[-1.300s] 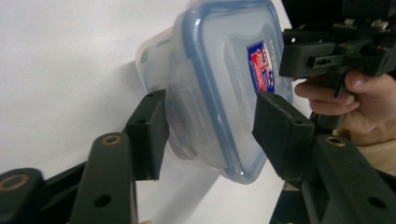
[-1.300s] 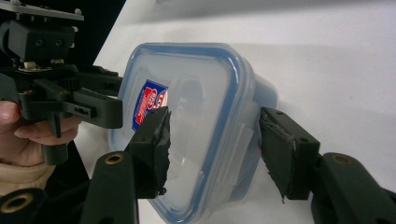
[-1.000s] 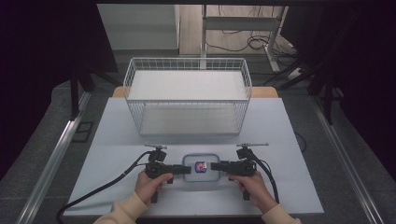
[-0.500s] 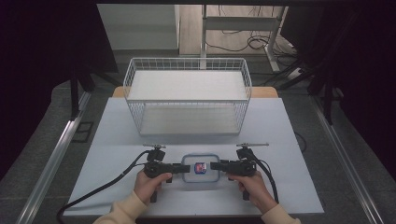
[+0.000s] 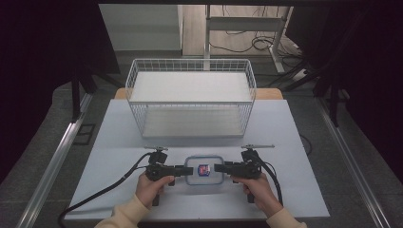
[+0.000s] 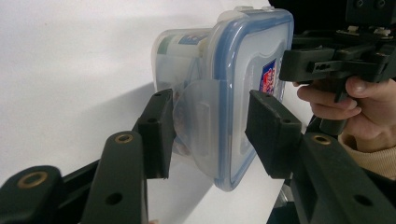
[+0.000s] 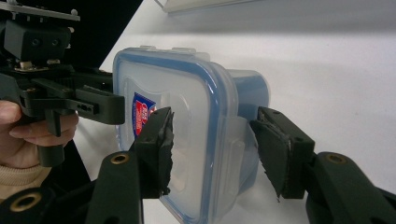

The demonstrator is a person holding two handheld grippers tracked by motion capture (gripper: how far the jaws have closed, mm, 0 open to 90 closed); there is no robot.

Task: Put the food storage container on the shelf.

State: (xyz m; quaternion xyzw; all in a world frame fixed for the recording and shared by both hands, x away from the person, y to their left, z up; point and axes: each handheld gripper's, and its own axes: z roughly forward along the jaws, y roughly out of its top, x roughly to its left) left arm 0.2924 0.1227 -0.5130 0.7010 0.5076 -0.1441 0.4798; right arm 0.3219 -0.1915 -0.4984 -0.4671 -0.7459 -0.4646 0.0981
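A clear plastic container (image 5: 204, 170) with a blue-rimmed lid and a red-and-blue sticker lies on the white table (image 5: 285, 133) near its front edge. My left gripper (image 5: 189, 169) reaches it from the left and my right gripper (image 5: 218, 168) from the right. In the left gripper view the jaws of the left gripper (image 6: 210, 135) stand apart on either side of the container's (image 6: 243, 56) side latch, close to it. In the right gripper view the right gripper (image 7: 210, 140) straddles the opposite latch of the container (image 7: 187, 93) in the same way. Both are open.
A white wire basket (image 5: 190, 64) stands at the back middle of the table, with bare table between it and the container. Black cables trail from both grippers toward the table's front edge. Dark floor and metal rails flank the table.
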